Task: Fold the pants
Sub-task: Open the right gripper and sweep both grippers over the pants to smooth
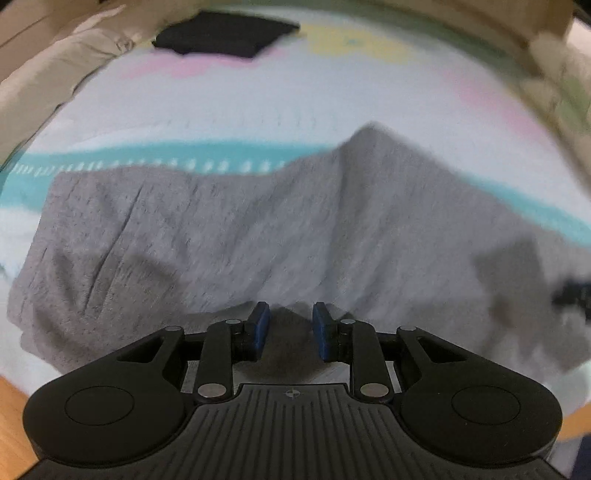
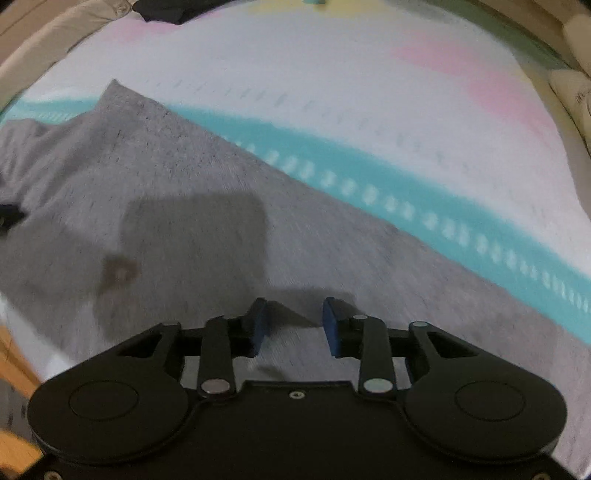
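Note:
Grey pants [image 1: 229,229] lie spread on a white bed sheet [image 1: 258,96] with a teal stripe; a pointed corner of the cloth sticks up toward the far side. They also fill the right wrist view [image 2: 184,206]. My left gripper [image 1: 290,317] is open and empty, just above the near part of the pants. My right gripper [image 2: 294,314] is open and empty over the grey cloth. Both views are blurred. A dark shape at the right edge of the left view [image 1: 572,291] is likely the other gripper.
A folded black garment [image 1: 225,35] lies at the far side of the bed. Beige pillows or bedding [image 1: 55,62] line the far left edge. A wooden floor or frame [image 1: 11,417] shows at the near left. The sheet has pink and yellow patches.

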`<action>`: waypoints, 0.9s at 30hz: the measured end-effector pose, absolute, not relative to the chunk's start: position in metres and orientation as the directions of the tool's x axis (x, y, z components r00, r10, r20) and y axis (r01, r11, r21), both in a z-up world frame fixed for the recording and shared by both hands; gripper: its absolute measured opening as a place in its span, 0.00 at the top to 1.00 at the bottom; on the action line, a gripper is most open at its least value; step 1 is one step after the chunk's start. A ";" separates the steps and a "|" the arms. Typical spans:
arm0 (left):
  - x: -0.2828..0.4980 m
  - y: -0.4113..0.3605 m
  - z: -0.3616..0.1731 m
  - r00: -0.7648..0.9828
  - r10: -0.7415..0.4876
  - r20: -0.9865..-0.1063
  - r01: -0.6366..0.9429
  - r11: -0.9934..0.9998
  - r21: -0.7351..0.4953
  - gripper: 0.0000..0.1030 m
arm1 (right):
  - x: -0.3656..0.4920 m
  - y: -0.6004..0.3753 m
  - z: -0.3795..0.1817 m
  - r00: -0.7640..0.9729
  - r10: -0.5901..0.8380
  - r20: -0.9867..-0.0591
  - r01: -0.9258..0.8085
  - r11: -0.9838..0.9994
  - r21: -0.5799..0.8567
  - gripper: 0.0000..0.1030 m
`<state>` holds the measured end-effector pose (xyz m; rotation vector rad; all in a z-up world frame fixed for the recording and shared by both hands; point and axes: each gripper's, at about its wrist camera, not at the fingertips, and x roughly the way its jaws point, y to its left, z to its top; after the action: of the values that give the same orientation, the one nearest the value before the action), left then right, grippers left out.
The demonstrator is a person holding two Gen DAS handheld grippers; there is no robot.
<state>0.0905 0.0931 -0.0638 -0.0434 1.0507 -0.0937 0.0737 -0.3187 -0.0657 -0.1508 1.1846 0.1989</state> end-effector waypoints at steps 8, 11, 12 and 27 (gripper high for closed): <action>0.101 0.016 -0.052 0.507 -0.259 -0.822 0.248 0.957 -0.149 0.76 | 0.059 -0.432 -0.023 0.493 0.026 -0.870 0.062 0.996 0.065 0.53; 0.103 -0.021 -0.063 0.461 -0.286 -0.840 0.326 0.935 -0.139 0.76 | 0.055 -0.488 -0.017 0.503 -0.033 -0.864 0.202 0.976 0.081 0.47; 0.101 -0.032 -0.067 0.451 -0.290 -0.844 0.348 0.928 -0.133 0.76 | 0.050 -0.507 -0.016 0.503 -0.053 -0.863 0.248 0.965 0.086 0.45; 0.104 -0.079 -0.096 0.435 -0.247 -0.866 0.406 0.912 -0.056 0.75 | -0.032 -0.668 -0.079 0.468 0.003 -0.884 0.518 0.810 0.277 0.37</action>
<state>0.1037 -0.0789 -0.0956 0.1693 1.0447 -0.4090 -0.0320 -0.6677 -0.0794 0.5653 1.0472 -0.3373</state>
